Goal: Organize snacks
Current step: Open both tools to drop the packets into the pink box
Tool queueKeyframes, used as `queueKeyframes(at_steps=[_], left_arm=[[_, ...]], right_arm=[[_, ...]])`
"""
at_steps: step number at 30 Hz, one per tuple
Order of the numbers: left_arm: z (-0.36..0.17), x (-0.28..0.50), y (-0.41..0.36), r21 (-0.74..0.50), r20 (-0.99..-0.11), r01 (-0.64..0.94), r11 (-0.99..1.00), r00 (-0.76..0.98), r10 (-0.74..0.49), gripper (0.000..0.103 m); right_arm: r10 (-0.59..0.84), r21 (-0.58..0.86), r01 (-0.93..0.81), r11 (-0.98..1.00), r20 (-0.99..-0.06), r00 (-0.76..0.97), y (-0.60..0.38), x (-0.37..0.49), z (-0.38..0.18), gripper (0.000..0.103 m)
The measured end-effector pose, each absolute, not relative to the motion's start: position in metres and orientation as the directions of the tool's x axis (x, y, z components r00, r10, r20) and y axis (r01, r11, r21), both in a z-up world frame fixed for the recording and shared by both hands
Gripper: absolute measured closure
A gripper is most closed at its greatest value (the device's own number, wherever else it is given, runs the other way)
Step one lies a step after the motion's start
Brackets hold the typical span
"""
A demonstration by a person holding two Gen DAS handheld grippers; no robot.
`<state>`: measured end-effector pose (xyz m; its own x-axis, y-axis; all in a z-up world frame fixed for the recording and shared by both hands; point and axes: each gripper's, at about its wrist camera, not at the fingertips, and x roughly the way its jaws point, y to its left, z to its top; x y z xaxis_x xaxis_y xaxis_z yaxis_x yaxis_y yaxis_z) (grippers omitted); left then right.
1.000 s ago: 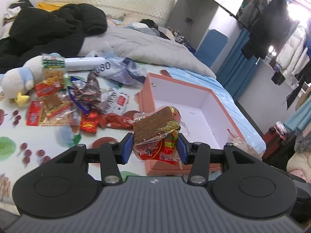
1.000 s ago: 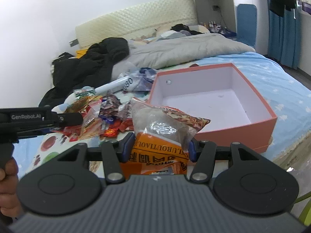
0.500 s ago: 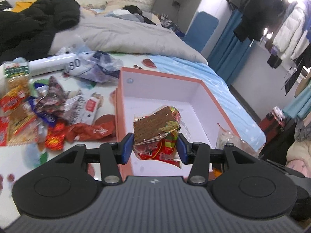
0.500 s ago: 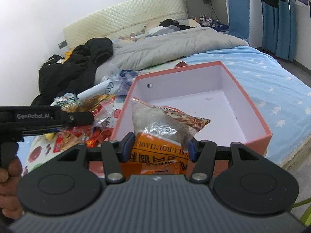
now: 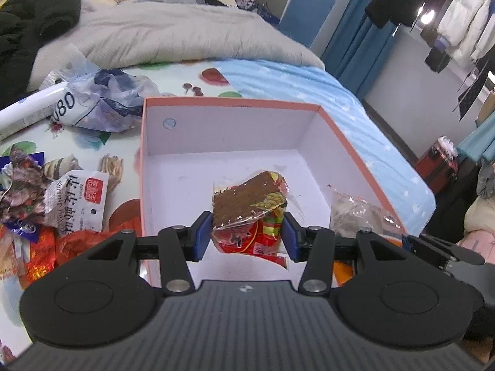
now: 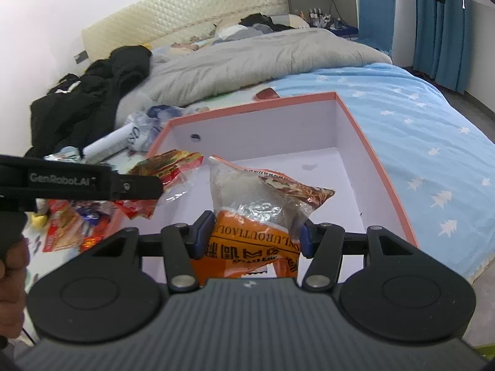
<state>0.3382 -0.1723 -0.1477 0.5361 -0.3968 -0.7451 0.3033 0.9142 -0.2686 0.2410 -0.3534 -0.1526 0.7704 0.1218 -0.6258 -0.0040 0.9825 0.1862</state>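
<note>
While both hover over the open white-lined orange cardboard box (image 5: pixel 340 136), the left tool (image 5: pixel 247 236) clamps a red-and-brown snack packet (image 5: pixel 250 213); the right tool (image 6: pixel 253 232) grips an orange-and-clear noodle bag (image 6: pixel 256 216).

Glossy crinkled plastic snack packets (image 5: pixel 247 213), matt cardboard box (image 5: pixel 232 130), soft cloth bedding (image 5: pixel 173 34).

Both fisheye views ride on a hand-held gripper and look forward and downward along its fingers, close above the open box (image 5: pixel 235 130) on the bed (image 5: pixel 309 86). The left view faces the bed's far right corner; the right view (image 6: pixel 256 142) faces the headboard (image 6: pixel 185 9). Both share the box, the bed and the grey quilt (image 6: pixel 263 58).
</note>
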Motion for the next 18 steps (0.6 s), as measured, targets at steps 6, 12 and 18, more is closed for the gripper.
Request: queueKeyframes(at_steps=[6,12,18], left_arm=[[-0.162,0.357,-0.179,-0.272,-0.761,0.292,0.917,0.518,-0.391,0.049],[-0.167,0.365,-0.185,-0.259,-0.770,0.296,0.919,0.512,-0.381,0.040],[-0.159,0.358,-0.177,-0.265,-0.762,0.282,0.922,0.526,-0.379,0.033]], right_arm=[[0.114,0.186,0.013,0.983,-0.656,0.746,-0.368,0.265,-0.168,0.045],[0.117,0.189,0.018,0.982,-0.679,0.725,-0.371,0.276,-0.176,0.044],[0.099,0.213,0.070,0.974,-0.690,0.717,-0.376,0.276,-0.178,0.026]])
